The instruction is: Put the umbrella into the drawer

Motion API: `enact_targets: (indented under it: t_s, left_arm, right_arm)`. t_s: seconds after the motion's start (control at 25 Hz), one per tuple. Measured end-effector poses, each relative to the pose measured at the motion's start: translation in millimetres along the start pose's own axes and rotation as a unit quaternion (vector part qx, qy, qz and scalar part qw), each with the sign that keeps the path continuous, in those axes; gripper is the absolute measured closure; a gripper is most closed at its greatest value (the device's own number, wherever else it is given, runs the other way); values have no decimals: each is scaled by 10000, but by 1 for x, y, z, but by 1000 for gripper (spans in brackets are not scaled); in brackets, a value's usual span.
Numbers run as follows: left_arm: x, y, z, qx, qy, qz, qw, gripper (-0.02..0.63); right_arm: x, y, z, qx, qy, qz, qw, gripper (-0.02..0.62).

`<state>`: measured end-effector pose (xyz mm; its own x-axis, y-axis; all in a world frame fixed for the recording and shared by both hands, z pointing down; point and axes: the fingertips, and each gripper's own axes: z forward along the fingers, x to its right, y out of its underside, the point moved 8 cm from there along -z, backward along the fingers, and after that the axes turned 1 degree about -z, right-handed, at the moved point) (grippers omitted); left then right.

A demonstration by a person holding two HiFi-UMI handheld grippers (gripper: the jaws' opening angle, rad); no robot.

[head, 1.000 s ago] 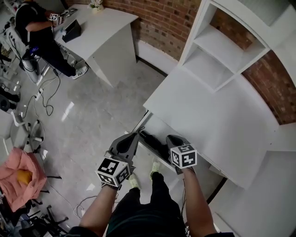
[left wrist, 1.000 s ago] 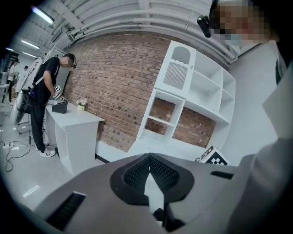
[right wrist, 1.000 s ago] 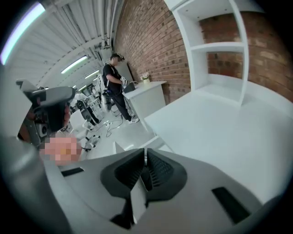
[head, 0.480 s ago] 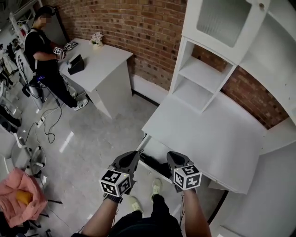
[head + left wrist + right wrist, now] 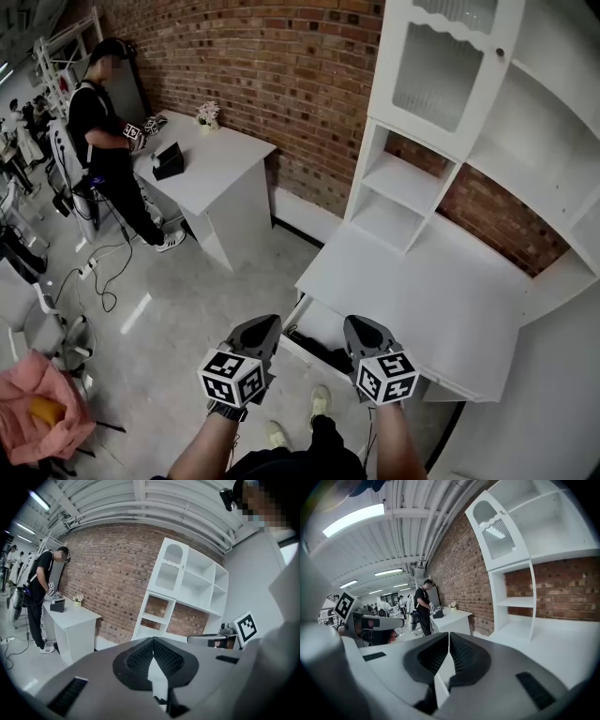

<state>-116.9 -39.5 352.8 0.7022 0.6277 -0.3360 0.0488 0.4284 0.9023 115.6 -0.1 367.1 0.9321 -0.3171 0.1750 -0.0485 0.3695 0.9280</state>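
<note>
A black folded umbrella (image 5: pixel 327 352) lies inside the open white drawer (image 5: pixel 317 322) under the desk top, partly hidden between my two grippers. In the head view my left gripper (image 5: pixel 271 323) and right gripper (image 5: pixel 353 323) hang side by side above the drawer's front, apart from the umbrella. The left gripper view shows the left gripper (image 5: pixel 152 641) with its jaws together and nothing between them. The right gripper (image 5: pixel 448 636) looks the same in its own view, shut and empty, pointing toward the shelves.
A white desk top (image 5: pixel 427 286) carries a white shelf unit (image 5: pixel 405 192) against the brick wall. Another person (image 5: pixel 105 141) stands by a second white desk (image 5: pixel 211 173) at the left. A pink-covered seat (image 5: pixel 37 412) and cables lie on the floor at left.
Both grippers have risen away from the drawer, and the head view has tilted up to show more wall and shelves. The umbrella stays in the drawer.
</note>
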Motion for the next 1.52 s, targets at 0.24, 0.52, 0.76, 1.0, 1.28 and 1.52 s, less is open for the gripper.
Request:
enact_targets:
  t_s: [0.24,0.52,0.76,1.0,1.28,1.52]
  left_arm:
    - [12,-33,-31,308,84,158,9994,600]
    - [25,-67,-61,762,133,327,9965,600]
    - [32,-87,-78,926,130,442,9946,600]
    - [37,-109,-92,1164,86,628,9912,600]
    - [38,-123,-107,1331,-68,869,9873,600]
    - [42,-129,-113,1418,-115,1011,9847,600]
  right_arm:
    - [-25,-37,-21,362,30,-245,9990,586]
    - [-44,-67,-44,746,56,-459,9961,586]
    - [-61,-99,-61,1080,37,-754,9913,588]
    - [-70,-124,-69,1312,60,-921,9871,589]
    - [-80,-137,-74,1470,64,-1029,9837,591]
    - [-80,-141,-77,1485,110,-1076,9830,591]
